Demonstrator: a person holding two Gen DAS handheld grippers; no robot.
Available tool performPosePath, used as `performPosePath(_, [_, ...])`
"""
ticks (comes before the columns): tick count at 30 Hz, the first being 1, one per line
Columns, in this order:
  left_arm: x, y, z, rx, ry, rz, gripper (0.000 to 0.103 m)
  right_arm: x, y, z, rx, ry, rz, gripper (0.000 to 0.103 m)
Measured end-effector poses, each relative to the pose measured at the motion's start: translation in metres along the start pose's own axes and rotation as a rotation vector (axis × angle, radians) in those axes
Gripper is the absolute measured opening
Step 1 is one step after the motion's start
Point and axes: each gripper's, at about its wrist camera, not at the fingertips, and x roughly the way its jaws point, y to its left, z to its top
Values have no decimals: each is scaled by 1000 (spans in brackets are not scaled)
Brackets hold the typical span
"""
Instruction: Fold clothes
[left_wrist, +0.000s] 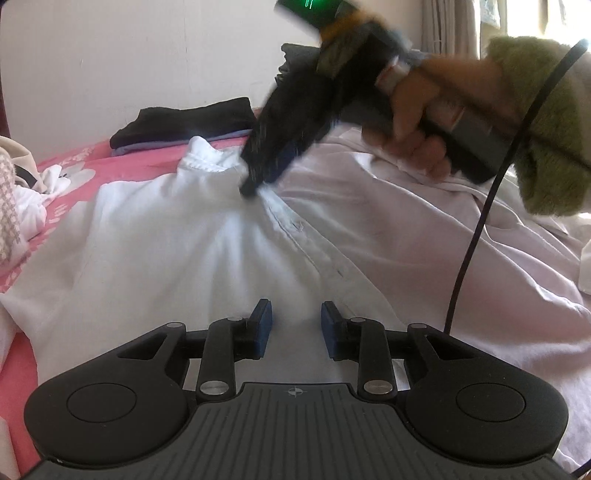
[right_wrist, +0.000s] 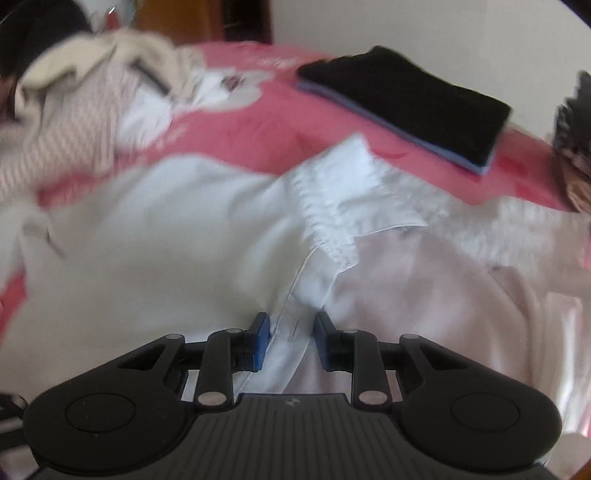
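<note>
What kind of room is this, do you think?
Probably a bedroom. A white shirt is spread on a pink sheet like a bed's, a folded stack sits beside a plain wall, and a clothes pile waits nearby.

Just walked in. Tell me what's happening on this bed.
A person is folding clothes with a handheld gripper in each hand. A white shirt lies spread on the pink bedsheet. The right gripper is open, its fingers either side of the shirt's button strip below the collar. The left gripper is open over the shirt lower down. Folded clothes sit stacked near the wall; an unfolded pile waits.
</note>
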Motion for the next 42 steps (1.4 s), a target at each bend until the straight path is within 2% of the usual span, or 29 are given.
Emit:
performPosePath(5, [-1,0,0,-3,6,-1,30,-23,1,17,24,-146,14,28])
performPosePath(7, [-1,-1,0,-2,7,0,30,-8,-4,23,55,-148,-4,28])
performPosePath(12, [-3,0,-2,-13,-1,-1,31,37,-29,13,183,-85,-65,25])
performPosePath(18, [-4,1,-2,-36,-2,-10,31,1,-25,22,214,-188,-88,25])
performPosePath(25, [-12,9,-1,-95,-19,8,32,43,-42,31,285,-100,-159,24])
performPosePath(27, [-19,14,-1,-123,-34,15,33,27,-36,34,320,-125,-166,25])
performPosePath(30, [-28,21,0,-172,-42,14,34,11,-18,39,283,-180,-71,25])
performPosePath(34, [-37,25,-1,-205,-37,40,34,26,11,47,179,-182,65,25])
performPosePath(37, [-49,30,-4,-242,-36,74,34,65,19,48,194,-64,68,25])
performPosePath(40, [-70,39,-11,-289,-45,114,40,63,25,50,197,-59,33,26])
performPosePath(42, [-87,44,-17,-322,-55,144,48,45,29,50,216,-76,74,26])
